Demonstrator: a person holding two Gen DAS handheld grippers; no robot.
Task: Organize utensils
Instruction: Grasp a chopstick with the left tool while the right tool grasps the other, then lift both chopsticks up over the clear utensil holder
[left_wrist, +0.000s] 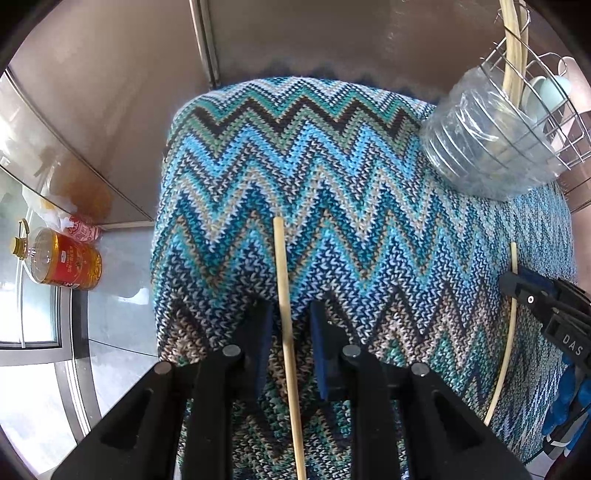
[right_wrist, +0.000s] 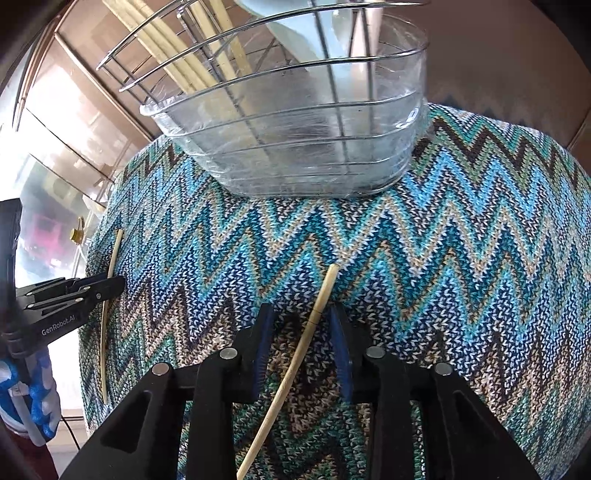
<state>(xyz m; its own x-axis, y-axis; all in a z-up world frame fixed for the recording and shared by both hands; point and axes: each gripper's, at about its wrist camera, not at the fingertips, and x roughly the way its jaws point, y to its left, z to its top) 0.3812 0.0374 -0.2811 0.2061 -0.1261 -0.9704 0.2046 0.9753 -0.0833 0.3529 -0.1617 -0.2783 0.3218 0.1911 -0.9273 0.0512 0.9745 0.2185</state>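
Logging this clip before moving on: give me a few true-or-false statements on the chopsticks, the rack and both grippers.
1. A chopstick lies between the left gripper's open fingers. True.
2. The right gripper is clamped shut on a spoon. False: its fingers are open around a second chopstick lying on the knitted cloth.
3. Chopsticks already stand in the wire rack. True.
4. The wire rack sits in a metal pot. False: it sits in a clear plastic tub.

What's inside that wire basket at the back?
The wire basket holds several pale chopsticks standing in one section and light-coloured utensils beside them. Their lower ends are blurred behind the clear plastic tub that the basket sits in.
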